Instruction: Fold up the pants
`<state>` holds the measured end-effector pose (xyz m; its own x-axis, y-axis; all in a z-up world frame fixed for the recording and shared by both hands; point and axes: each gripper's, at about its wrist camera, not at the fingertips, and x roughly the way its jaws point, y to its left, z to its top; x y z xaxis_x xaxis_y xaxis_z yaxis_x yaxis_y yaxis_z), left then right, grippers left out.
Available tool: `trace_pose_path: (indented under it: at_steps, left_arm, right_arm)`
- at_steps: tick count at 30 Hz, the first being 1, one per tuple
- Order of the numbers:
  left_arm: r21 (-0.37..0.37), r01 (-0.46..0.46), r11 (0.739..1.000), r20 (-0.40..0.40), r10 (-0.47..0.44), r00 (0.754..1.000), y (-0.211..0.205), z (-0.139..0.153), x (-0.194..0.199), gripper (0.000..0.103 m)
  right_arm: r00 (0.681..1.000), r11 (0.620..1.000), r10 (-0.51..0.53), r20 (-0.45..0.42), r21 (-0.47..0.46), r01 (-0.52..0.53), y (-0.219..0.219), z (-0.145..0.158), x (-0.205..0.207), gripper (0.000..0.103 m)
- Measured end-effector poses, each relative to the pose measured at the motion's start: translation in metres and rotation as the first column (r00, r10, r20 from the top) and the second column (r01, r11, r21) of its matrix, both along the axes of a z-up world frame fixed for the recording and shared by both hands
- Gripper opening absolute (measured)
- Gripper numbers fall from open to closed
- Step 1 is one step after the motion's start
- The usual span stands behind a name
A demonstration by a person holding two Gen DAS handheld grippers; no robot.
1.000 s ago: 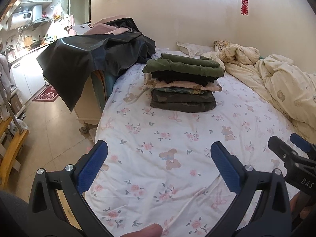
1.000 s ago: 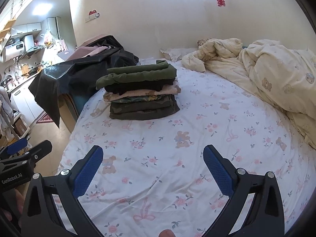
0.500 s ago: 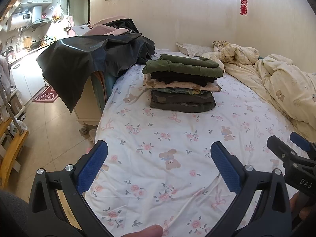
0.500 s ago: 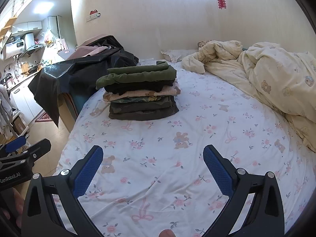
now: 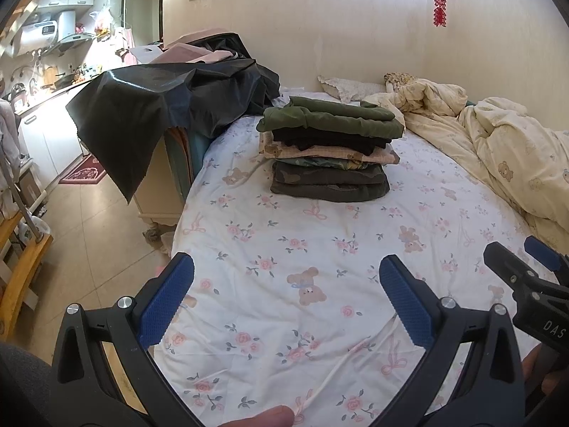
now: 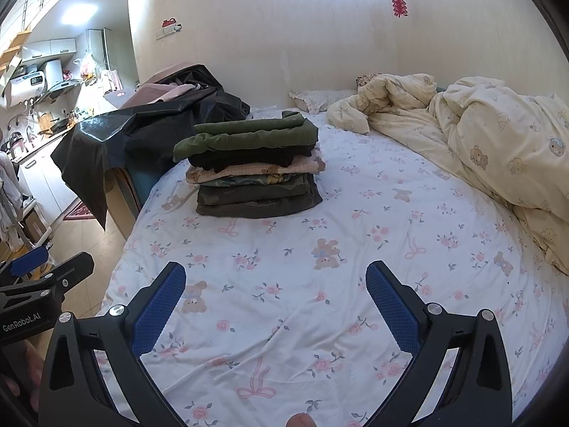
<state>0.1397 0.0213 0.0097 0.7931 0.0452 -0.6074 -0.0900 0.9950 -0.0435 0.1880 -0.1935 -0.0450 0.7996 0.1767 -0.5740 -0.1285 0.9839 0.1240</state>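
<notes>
Left gripper (image 5: 286, 293) held low over the near end of the bed (image 5: 320, 249), jaws wide apart, nothing between them but the flowered sheet (image 5: 270, 327). Right gripper (image 6: 275, 300) likewise low over the bed, jaws spread wide and empty. Each gripper shows at the edge of the other's view: the right one at the right side of the left wrist view, the left one at the left side of the right wrist view. A fingertip (image 5: 263, 419) shows at the bottom edge of the left wrist view; another shows at the bottom edge of the right wrist view.

Stack of folded pants (image 5: 329, 153) sits on the bed well ahead of both grippers, toward the left side of the mattress. Olive green pair on top, a black pair under it, then a pale checked one with bears, then a patterned one, and two dark camouflage pairs at the bottom. Stack is roughly square, edges fairly even, the top pair a little bulged at its left fold.

Rumpled cream quilt (image 6: 498, 135) with bear print heaped along the right side of the bed and the far end. Small pillow (image 5: 348, 87) against the wall behind the stack. Black sheeting (image 5: 149, 106) draped over furniture just left of the bed. Red ornament (image 5: 440, 0) hangs on the wall. Kitchen counter (image 5: 46, 99) at far left, tiled floor (image 5: 92, 235) between it and the bed.
</notes>
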Motion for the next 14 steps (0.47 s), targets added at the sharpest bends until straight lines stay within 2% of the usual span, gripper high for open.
trace_pose_path:
  at_steps: [14]
  left_arm:
    - [-0.009,0.007,1.0,-0.008,-0.007,1.0,-0.002,-0.0058,-0.0003,0.103]
  right_arm:
    - [1.0,1.0,0.002,-0.001,-0.001,-0.002,-0.0006,0.0007,0.0005,0.103]
